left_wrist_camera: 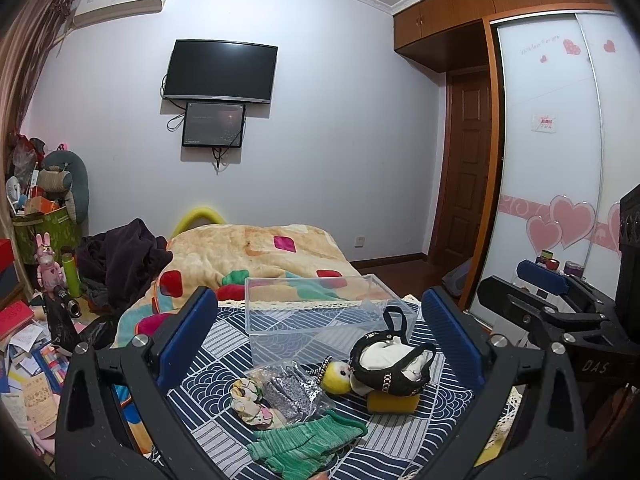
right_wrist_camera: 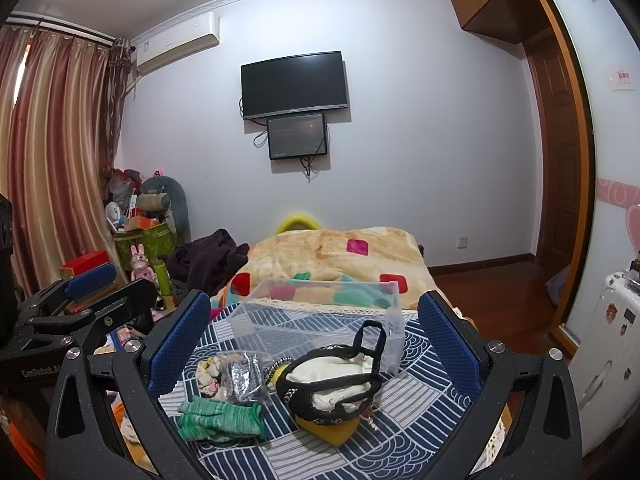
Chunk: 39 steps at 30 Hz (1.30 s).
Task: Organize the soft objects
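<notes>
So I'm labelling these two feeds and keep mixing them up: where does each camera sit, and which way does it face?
Left wrist: rides the left gripper, looking over the patterned cloth at the clear box; its blue fingers show, with the right gripper alongside.
Right wrist: rides the right gripper, facing likewise; the left gripper shows left.
Shared: box, green gloves, black-and-white pouch, TV.

Clear plastic bin (left_wrist_camera: pixel 320 312): one, at 12 o'clock.
Green gloves (left_wrist_camera: pixel 304 442): one pair, counted at 6 o'clock.
Plush toy (left_wrist_camera: pixel 384 364): one, at 3 o'clock.
Bagged grey item (left_wrist_camera: pixel 286 390): one.
Floral cloth (left_wrist_camera: pixel 250 400): one, at 9 o'clock.
</notes>
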Each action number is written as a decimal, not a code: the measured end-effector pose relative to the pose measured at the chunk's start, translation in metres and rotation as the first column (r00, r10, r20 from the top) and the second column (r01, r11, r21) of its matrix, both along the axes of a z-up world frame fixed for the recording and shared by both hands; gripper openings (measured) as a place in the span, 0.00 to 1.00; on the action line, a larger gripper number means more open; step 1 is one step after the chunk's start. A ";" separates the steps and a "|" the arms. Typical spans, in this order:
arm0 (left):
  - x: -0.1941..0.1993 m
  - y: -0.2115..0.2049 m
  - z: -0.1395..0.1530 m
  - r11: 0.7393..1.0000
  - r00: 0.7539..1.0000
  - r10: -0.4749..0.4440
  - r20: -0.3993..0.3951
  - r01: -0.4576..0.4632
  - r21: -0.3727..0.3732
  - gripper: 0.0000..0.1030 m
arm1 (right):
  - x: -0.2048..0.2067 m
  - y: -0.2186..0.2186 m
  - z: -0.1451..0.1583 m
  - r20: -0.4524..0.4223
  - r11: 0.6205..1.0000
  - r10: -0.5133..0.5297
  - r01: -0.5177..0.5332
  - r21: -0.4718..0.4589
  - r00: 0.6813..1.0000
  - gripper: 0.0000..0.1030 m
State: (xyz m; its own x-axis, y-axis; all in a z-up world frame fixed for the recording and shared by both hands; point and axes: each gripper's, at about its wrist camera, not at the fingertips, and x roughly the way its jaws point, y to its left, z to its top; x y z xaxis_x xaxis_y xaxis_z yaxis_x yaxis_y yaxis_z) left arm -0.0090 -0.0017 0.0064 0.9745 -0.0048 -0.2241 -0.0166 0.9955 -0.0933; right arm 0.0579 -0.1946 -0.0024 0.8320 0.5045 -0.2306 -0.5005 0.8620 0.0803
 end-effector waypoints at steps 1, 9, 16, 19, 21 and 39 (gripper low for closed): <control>0.000 0.000 0.001 1.000 1.000 0.000 0.001 0.000 0.000 1.00 | 0.000 0.000 0.000 0.000 1.000 0.001 -0.001 0.000 1.000 1.00; 0.000 0.000 0.001 1.000 1.000 0.000 -0.001 0.000 -0.001 1.00 | 0.000 0.000 0.001 0.002 1.000 0.005 -0.005 0.000 1.000 1.00; 0.002 0.003 0.002 1.000 1.000 -0.001 -0.011 0.001 -0.010 1.00 | 0.001 0.000 0.001 -0.007 1.000 0.007 -0.007 0.006 1.000 1.00; 0.003 0.003 -0.001 1.000 1.000 -0.004 -0.018 0.003 -0.004 1.00 | 0.003 -0.001 -0.001 -0.013 1.000 0.009 -0.009 0.010 1.000 1.00; 0.006 0.002 -0.006 1.000 0.999 -0.007 -0.033 0.008 0.005 1.00 | 0.006 0.000 -0.004 -0.024 1.000 0.019 -0.018 0.010 1.000 1.00; 0.066 0.040 -0.095 0.996 0.949 0.085 -0.302 -0.090 -0.003 0.90 | 0.064 0.014 -0.082 -0.364 0.989 0.137 -0.149 -0.006 0.921 1.00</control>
State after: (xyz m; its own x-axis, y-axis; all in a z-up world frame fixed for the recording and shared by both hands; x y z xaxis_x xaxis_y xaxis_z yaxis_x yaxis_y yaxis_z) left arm 0.0570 0.0379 -0.0881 0.8583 0.0713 -0.5082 -0.1337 0.9872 -0.0873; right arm 0.1221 -0.1804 -0.0847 0.6089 0.5989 -0.5201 -0.5607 0.7888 0.2519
